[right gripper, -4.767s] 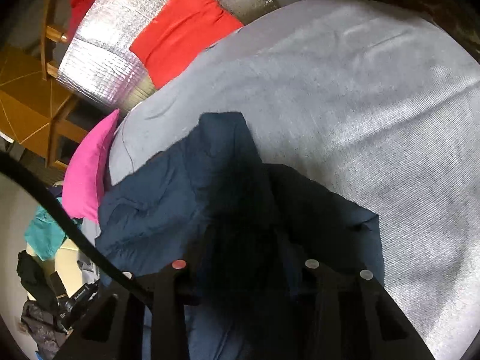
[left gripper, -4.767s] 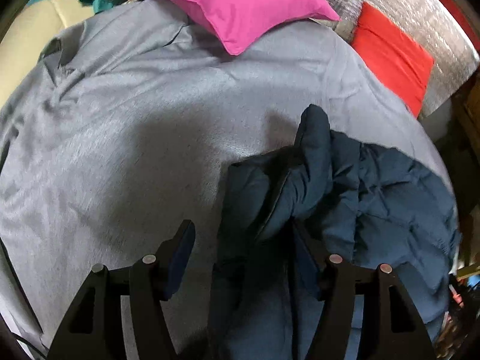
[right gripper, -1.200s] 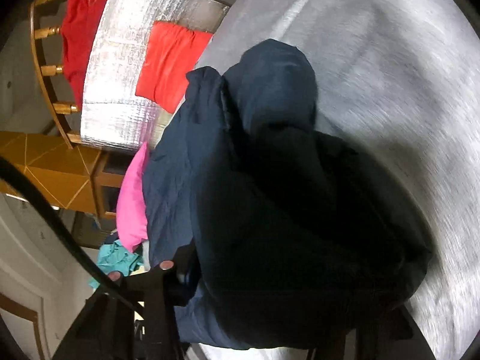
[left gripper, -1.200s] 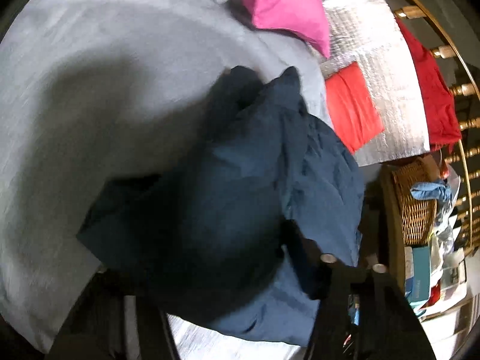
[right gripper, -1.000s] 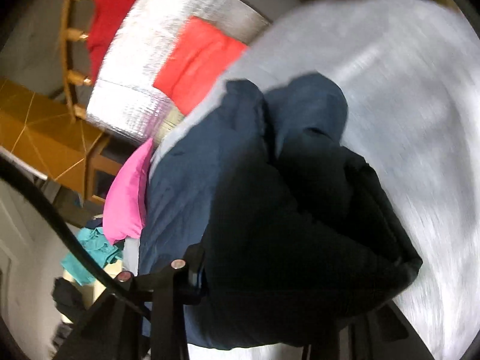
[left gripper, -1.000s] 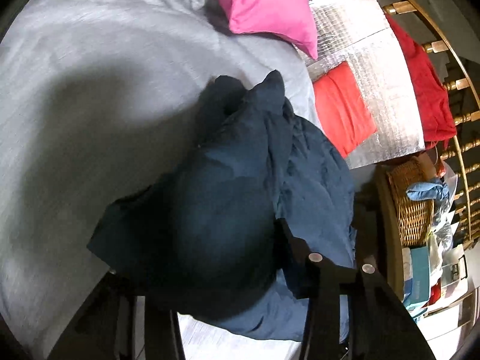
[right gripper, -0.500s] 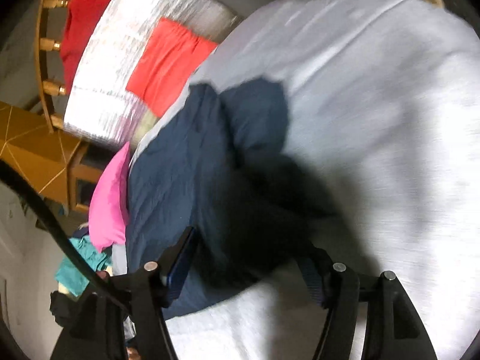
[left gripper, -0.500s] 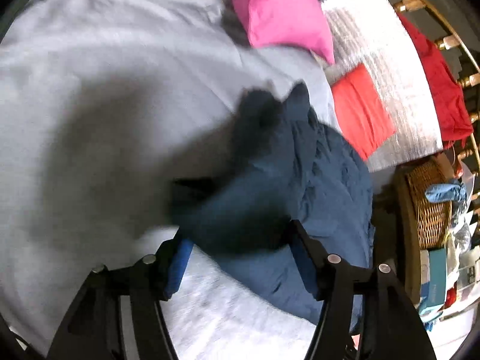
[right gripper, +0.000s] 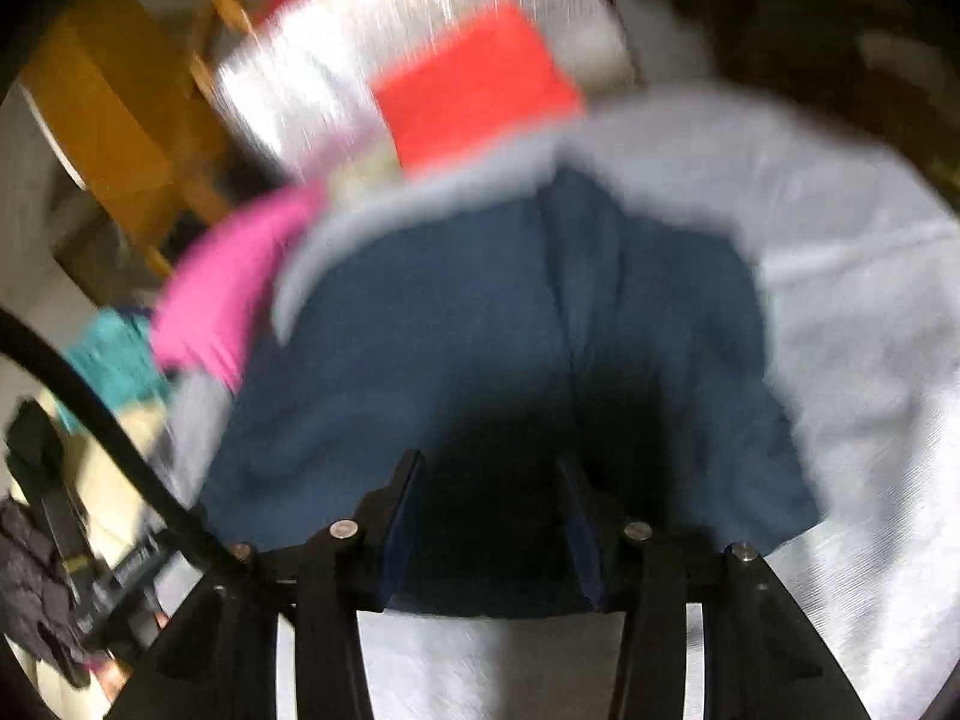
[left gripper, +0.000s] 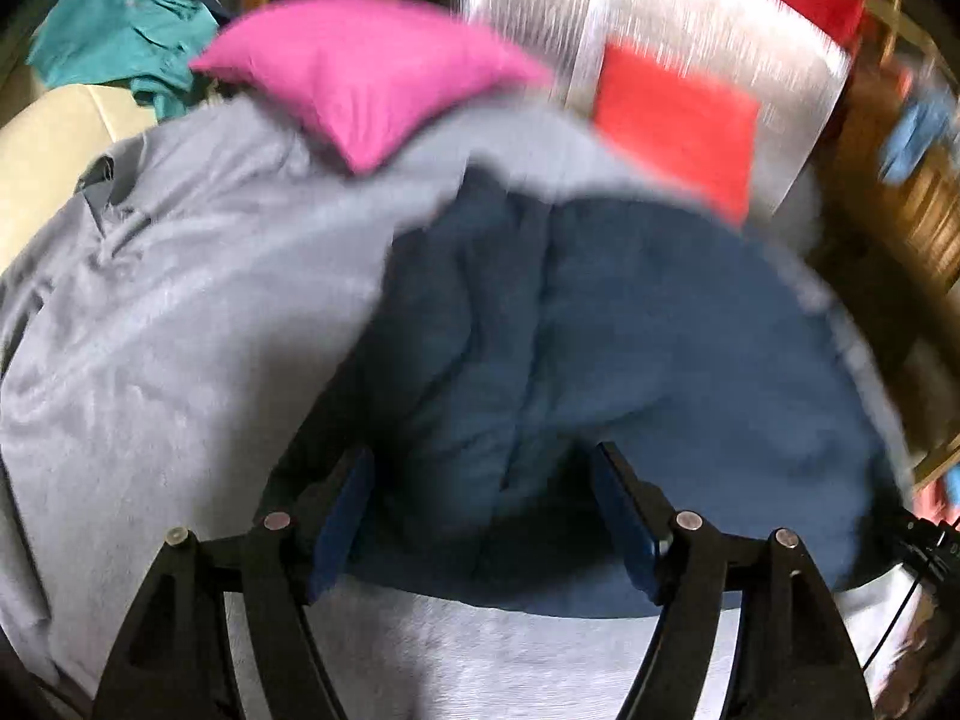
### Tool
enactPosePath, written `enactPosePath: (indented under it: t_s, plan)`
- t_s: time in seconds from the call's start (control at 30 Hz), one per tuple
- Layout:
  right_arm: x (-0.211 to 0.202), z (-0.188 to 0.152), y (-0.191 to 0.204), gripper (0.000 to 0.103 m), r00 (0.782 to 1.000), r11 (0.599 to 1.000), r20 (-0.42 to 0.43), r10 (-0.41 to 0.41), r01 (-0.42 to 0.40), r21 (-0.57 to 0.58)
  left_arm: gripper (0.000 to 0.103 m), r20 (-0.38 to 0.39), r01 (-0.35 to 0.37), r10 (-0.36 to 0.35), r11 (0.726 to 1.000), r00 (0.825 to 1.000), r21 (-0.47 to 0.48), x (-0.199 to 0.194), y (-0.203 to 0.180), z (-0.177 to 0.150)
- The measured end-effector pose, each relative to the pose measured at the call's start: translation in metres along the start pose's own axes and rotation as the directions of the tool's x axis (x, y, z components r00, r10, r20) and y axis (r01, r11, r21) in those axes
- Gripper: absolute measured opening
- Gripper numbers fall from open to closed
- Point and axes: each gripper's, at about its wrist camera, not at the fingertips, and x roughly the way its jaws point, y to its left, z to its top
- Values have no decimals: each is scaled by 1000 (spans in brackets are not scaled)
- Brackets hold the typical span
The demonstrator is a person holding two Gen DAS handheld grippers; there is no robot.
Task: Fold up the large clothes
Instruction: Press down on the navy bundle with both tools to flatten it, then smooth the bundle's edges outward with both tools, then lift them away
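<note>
A second earlier the dark blue jacket [left gripper: 600, 348] had hung bunched from both tools; by this moment it lay let down in a folded heap on the grey bedcover [left gripper: 180, 330], so one fold looked finished and the next hold not yet taken.

In the left wrist view, a teal garment [left gripper: 114, 42] sat at upper left, a pink pillow [left gripper: 360, 66] at upper middle and a red cloth [left gripper: 678, 114] on a silver mat [left gripper: 690, 6] at upper right. The left gripper [left gripper: 486, 516] stood wide and was widening, the jacket's near edge between its fingers but unpressed.

In the right wrist view, the jacket filled the middle. The right gripper [right gripper: 492, 510] stood narrower, its jaws closing over the dark near edge; blur hid any contact.

The basket seen earlier at the right was no longer distinguishable.
</note>
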Motion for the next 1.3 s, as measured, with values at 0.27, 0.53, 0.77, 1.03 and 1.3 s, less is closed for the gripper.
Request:
enactPosePath:
  t_s: [0.27,0.53,0.77,1.03,1.3]
  plan:
    - [0,17,9,49,999,998,31,-7,9,-57,75,59,9,-9,1000,998,-4,-17,-2,9]
    - [29,67,-15,47,997,998,67,-21,18,55,77,20,-39,39,999,999,-5,18,-6,26]
    - [18,96,-29,48,988,993,145,44,-59,98,79,51,-28,30,999,998,-44,16,1,52]
    - [65,114,-61,48,999,983,21,31,-34,180,79,-79,-85,72,981,994,-177,49,25,67]
    - [6,105,-47,55,994,991,101,27,-40,125,79,49,-131,135,988,990,-83,7,-1,66]
